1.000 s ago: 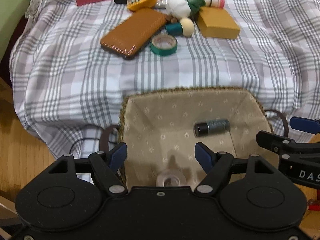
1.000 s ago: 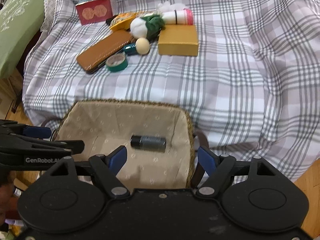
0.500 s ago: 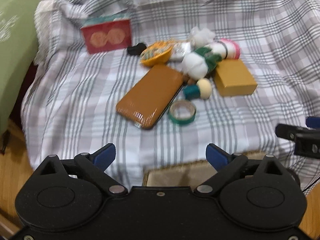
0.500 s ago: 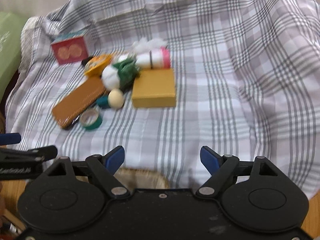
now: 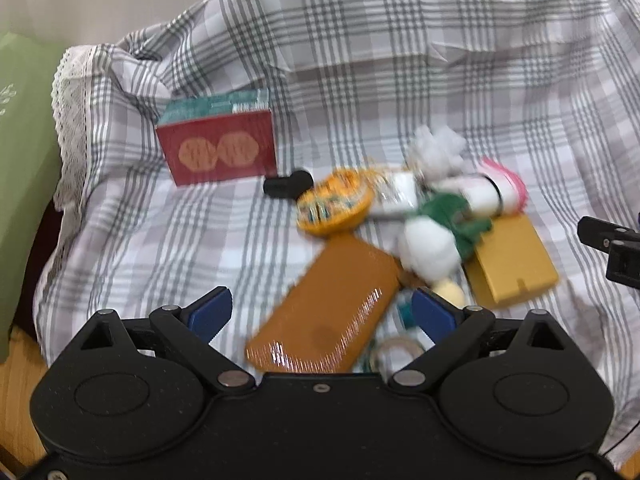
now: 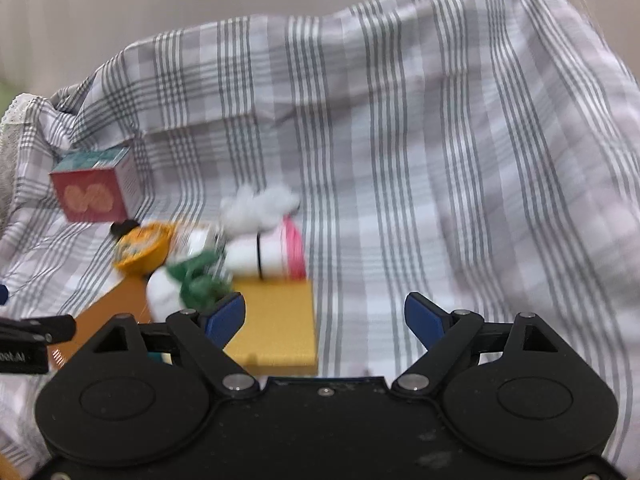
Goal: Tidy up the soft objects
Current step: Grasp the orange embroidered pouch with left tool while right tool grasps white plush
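Observation:
A pile of objects lies on the plaid cloth (image 5: 360, 80). A white and green plush (image 5: 432, 240) sits at its middle, also in the right wrist view (image 6: 188, 284). A white fluffy tuft (image 5: 436, 148) and a white and pink roll (image 5: 496, 192) lie behind it. My left gripper (image 5: 320, 312) is open and empty, above a brown case (image 5: 328, 312). My right gripper (image 6: 324, 316) is open and empty, above a yellow box (image 6: 276, 328).
A red box (image 5: 220, 148) stands at the back left. An orange pouch (image 5: 332, 204), a small black object (image 5: 288, 184) and a tape roll (image 5: 396, 352) lie in the pile. A green cushion (image 5: 20, 160) is at the left. The basket is out of view.
Both grippers have risen and moved forward from over the basket toward the pile. The basket has dropped out of both views. Both stay open.

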Action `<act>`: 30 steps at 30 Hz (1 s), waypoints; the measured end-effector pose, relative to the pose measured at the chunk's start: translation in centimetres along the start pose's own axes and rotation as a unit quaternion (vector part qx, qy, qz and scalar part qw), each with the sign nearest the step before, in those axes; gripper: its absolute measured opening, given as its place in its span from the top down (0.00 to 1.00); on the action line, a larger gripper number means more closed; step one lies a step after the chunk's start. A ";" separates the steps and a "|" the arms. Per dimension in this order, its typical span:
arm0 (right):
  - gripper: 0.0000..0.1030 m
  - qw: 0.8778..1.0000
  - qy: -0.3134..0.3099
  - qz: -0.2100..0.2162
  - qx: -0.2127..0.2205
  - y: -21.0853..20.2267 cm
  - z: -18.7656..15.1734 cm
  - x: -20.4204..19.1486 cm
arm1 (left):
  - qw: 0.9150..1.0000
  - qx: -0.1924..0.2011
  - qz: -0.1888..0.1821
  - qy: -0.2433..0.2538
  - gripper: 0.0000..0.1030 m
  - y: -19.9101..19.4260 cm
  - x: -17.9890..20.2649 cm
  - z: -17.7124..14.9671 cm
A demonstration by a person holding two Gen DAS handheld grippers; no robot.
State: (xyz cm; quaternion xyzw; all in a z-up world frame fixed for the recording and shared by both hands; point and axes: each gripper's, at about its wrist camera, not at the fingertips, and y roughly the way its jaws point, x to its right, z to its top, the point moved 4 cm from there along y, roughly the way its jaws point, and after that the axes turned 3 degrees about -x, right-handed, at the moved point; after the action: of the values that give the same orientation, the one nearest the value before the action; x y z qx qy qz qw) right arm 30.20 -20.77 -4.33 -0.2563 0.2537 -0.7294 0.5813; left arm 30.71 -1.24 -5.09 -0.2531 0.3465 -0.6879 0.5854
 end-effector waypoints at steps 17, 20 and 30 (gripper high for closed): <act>0.10 0.997 0.030 0.053 -0.046 11.9 8.0 -1.9 | 0.999 -0.009 -0.039 -0.006 0.08 9.3 -0.7 5.3; 0.10 0.994 0.046 0.074 -0.073 14.2 8.9 -2.3 | 0.999 -0.011 -0.031 0.003 0.08 10.3 -0.6 5.6; 0.10 0.974 0.099 0.109 -0.170 21.5 10.7 -4.0 | 0.999 -0.028 -0.038 0.002 0.06 13.0 -0.8 6.0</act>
State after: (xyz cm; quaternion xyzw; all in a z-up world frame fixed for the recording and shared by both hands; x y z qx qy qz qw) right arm 53.52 -21.86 -11.09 -0.2488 0.4568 -0.6298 0.5768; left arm 43.57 -2.47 -11.37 -0.2809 0.3570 -0.7004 0.5505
